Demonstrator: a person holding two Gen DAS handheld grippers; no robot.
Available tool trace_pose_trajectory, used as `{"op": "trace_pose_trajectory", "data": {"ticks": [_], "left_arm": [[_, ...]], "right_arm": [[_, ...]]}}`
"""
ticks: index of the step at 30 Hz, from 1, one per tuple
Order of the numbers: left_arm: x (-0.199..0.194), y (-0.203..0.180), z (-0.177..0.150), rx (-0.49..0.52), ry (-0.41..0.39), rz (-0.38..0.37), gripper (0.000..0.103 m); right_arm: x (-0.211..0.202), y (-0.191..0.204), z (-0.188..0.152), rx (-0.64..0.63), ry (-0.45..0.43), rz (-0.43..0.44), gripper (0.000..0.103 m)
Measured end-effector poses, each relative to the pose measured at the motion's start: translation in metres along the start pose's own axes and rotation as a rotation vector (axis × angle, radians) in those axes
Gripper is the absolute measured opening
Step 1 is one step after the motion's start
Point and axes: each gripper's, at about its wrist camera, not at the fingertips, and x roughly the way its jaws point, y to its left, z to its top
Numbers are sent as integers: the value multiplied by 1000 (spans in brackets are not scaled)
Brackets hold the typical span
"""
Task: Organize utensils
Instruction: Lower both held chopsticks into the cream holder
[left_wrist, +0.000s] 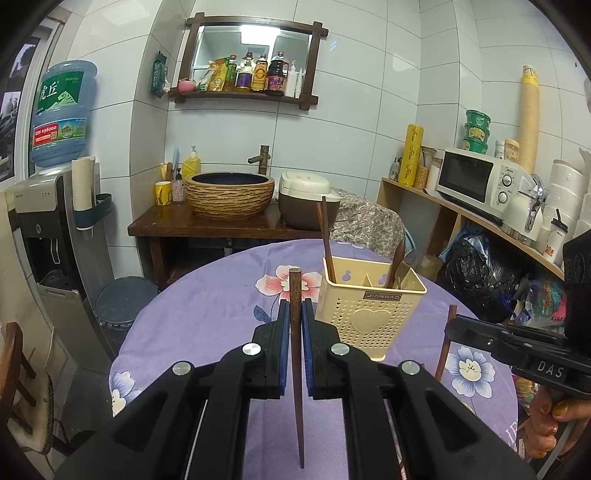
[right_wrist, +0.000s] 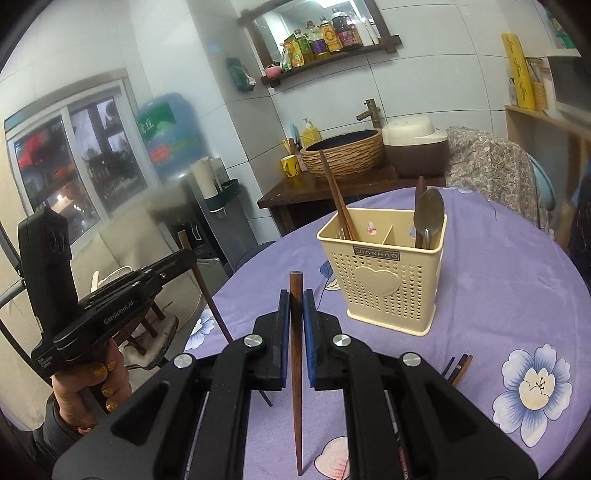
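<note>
Chopsticks are the business in hand: each gripper holds one dark wooden stick upright, thick end up; the left gripper (left_wrist: 294, 306) has its blue-padded fingers (left_wrist: 283, 321) closed narrow on the left chopstick (left_wrist: 295, 332), just left of the cream utensil holder (left_wrist: 369, 314); the right gripper (right_wrist: 295, 299) has its fingers (right_wrist: 308, 314) pinched the same way on the right chopstick (right_wrist: 295, 332), also left of the holder and nearer the camera than it. The holder stands on the purple flowered tabletop (right_wrist: 498, 280); its left compartment already carries a leaning chopstick (right_wrist: 334, 192), its right a metal spoon (right_wrist: 430, 212) beside a dark wooden handle; a few more sticks (right_wrist: 458, 369) lie flat in front of the holder. By my reading, sorting is midway; the next move calls for lifting a stick above the rim, then lowering it into the left compartment; the perforated wall could catch a slanted tip.
</note>
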Motion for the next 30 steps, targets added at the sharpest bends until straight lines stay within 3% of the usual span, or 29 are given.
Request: {"op": "trace_pose_trajectory", "data": {"ticks": [12, 16, 24, 30], "left_arm": [[-4, -3, 20, 1, -12, -34, 8], [-9, -6, 52, -7, -50, -74, 8], [-15, -33, 146, 7, -153, -141, 8], [13, -55, 179, 18, -219, -97, 8]], "right_arm": [[-9, 3, 24, -33, -27, -6, 8], [-18, 3, 52, -45, -66, -19, 8], [-39, 7, 141, -77, -171, -102, 8], [-52, 0, 189, -106, -269, -200, 8]]}}
